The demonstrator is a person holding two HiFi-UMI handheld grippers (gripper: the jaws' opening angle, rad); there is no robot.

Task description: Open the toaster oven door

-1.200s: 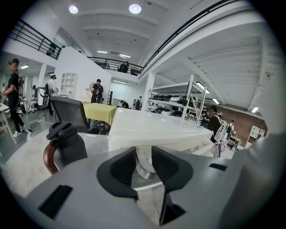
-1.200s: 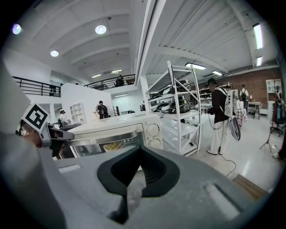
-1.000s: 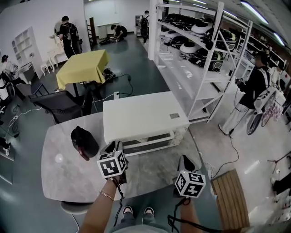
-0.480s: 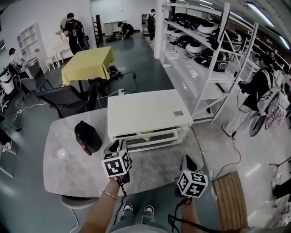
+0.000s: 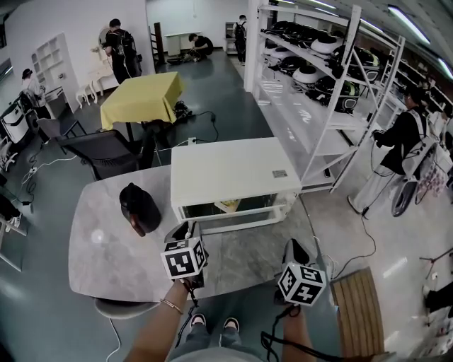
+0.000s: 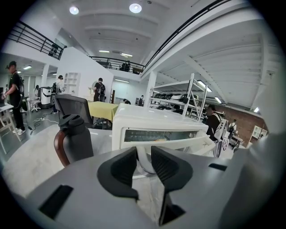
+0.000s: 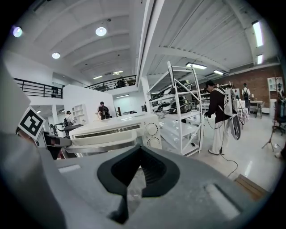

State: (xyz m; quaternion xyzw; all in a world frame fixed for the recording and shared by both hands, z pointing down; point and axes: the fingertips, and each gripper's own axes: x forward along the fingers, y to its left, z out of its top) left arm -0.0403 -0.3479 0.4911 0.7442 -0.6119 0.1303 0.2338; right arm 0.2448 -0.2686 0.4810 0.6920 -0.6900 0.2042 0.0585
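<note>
Toaster oven door (image 6: 180,143) newly ajar, yellow food (image 5: 228,206) inside; handle (image 6: 142,159) in left jaws, right jaws together.

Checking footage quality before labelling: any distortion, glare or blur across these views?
Head view: fisheye bends the shelving; evenly lit, sharp. Left gripper view: black round vignette, ceiling lamp blown out, door handle crisp. Right gripper view: same vignette, lamps glare, toaster oven sharp.

Left claw (image 6: 144,151) grips the handle (image 6: 142,162); right claw (image 7: 139,150) closed, both forearms (image 5: 157,331) extended.
</note>
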